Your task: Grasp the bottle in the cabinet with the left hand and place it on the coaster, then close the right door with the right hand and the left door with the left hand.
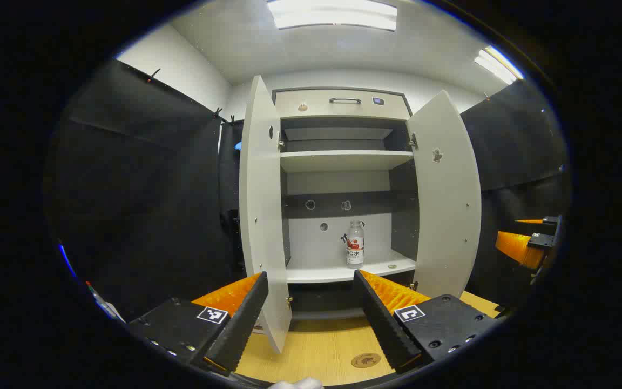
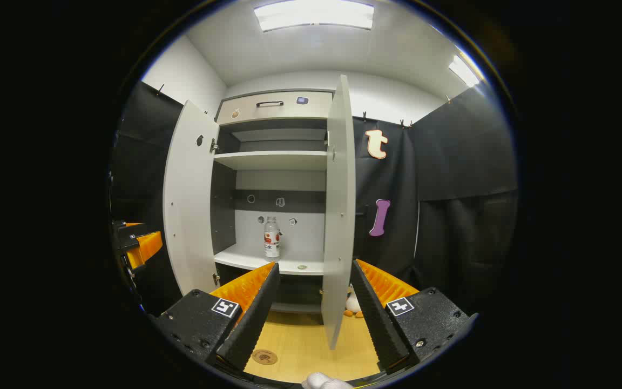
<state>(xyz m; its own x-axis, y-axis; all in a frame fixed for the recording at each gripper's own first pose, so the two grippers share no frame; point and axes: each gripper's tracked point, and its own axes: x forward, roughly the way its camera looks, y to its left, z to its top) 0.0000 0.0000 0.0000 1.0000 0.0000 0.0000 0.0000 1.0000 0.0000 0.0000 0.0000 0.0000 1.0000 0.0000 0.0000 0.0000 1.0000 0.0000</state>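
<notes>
The cabinet [image 1: 343, 189] stands at the back of the worktop [image 1: 316, 346], both doors swung out. The bottle [image 1: 355, 244] stands upright on the lower shelf [image 1: 316, 273], toward the back, between the left door [image 1: 259, 216] and right door [image 1: 446, 189]. The coaster [image 1: 365, 360] lies on the worktop, out in front of the cabinet.

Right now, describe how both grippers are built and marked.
The left gripper and right gripper look alike. Each has two long, wedge-shaped fingers with ribbed inner faces. Each finger is mounted on a black, boxy housing with small screws and a square black-and-white marker on top.
</notes>
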